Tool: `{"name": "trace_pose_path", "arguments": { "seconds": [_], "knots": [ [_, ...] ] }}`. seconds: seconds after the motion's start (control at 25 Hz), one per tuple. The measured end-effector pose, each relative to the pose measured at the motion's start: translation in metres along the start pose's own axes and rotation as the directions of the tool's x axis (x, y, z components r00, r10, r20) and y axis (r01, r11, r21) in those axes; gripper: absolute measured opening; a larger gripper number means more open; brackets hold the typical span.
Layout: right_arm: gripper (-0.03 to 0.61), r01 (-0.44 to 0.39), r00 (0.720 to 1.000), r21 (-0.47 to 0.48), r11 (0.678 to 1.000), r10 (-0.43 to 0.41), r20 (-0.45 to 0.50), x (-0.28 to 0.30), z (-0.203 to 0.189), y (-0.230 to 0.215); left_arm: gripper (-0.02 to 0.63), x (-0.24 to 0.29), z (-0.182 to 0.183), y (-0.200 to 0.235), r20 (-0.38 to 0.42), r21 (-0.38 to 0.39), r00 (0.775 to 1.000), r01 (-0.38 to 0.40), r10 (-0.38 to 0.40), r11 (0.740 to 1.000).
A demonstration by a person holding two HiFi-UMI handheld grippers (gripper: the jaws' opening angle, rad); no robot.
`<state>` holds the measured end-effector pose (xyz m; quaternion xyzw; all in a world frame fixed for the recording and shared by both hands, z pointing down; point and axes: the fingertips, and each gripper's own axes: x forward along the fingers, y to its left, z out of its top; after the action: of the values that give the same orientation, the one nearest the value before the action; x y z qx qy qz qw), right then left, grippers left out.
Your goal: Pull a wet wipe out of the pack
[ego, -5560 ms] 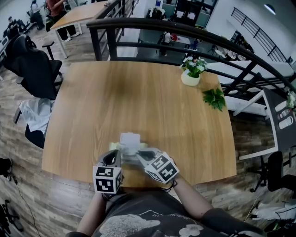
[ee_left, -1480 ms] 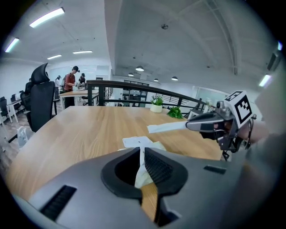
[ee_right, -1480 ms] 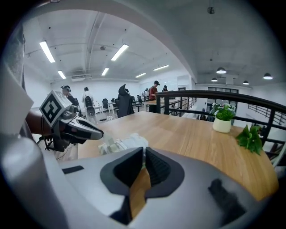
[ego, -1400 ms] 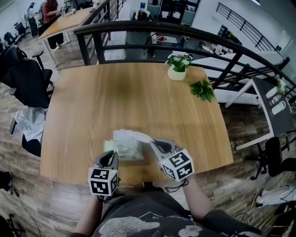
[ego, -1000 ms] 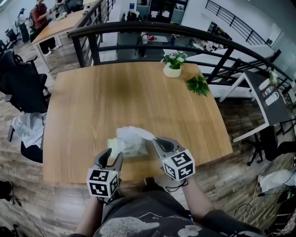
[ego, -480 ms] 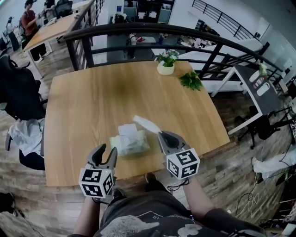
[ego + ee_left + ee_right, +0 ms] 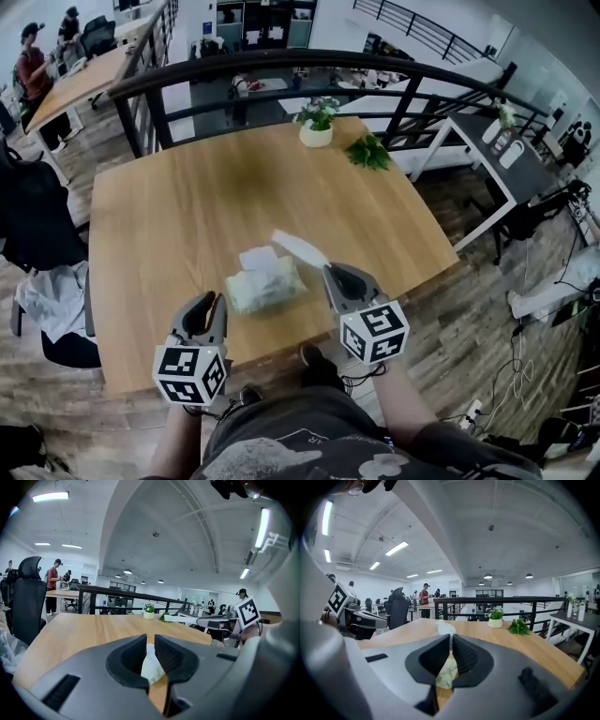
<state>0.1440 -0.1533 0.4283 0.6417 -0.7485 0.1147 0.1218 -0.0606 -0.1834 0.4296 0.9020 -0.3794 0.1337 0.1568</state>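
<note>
Right gripper (image 7: 330, 270), lower right of centre in the head view: jaws pinched narrow on a wet wipe (image 7: 298, 247). The sheet runs from the tips up and left across the frame as a flat white strip, its free end lifted over the table (image 7: 187, 206). It looks clear of the wet wipe pack (image 7: 267, 286); whether a corner is linked to the next sheet cannot be told.

Left gripper (image 7: 211, 300), lower left: jaws closing to a narrow gap with nothing between them. In its own view the pack only shows through the gap, further off. It sits apart from the pack, not touching.

The pack lies flat on the table between the two grippers, just left of the right gripper's tips and up-right of the left one. Its long axis runs roughly across the frame. A white tab (image 7: 258, 257) of the next wipe stands up from its top.

Key relation: the wipe's long axis points from the right gripper back over the pack, so pulling toward lower right takes it straight away. The left gripper is near enough to pin the pack if it drags.

Far edge of the table: potted plant (image 7: 316, 122), green sprig (image 7: 367, 152), well apart from the work.
</note>
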Motion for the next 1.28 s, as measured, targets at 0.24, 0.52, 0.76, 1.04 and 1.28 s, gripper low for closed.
{"name": "trace_pose_path", "arguments": {
  "seconds": [0.24,0.52,0.76,1.04,1.28],
  "knots": [
    [0.035,0.054,0.998,0.019,0.998,-0.054,0.021,-0.023,0.000,0.022,0.049,-0.023,-0.001,0.005,0.006,0.019,0.999,0.042,-0.042,0.999],
    [0.035,0.090,0.996,0.011,0.996,-0.091,0.021,-0.049,-0.011,0.047,0.047,-0.047,-0.010,0.001,0.018,0.024,0.997,0.079,-0.079,0.997],
    [0.035,0.093,0.996,-0.007,0.996,-0.093,0.006,-0.055,-0.011,0.062,0.032,-0.059,-0.013,0.003,0.027,0.008,0.996,0.083,-0.083,0.997],
    [0.035,0.086,0.996,-0.021,0.996,-0.086,-0.006,-0.054,-0.010,0.074,0.020,-0.067,-0.013,0.009,0.034,-0.002,0.996,0.086,-0.086,0.996],
    [0.035,0.082,0.997,-0.018,0.996,-0.082,-0.015,-0.051,-0.011,0.078,0.017,-0.067,-0.014,0.014,0.026,-0.004,0.996,0.086,-0.085,0.996]
  ]
}}
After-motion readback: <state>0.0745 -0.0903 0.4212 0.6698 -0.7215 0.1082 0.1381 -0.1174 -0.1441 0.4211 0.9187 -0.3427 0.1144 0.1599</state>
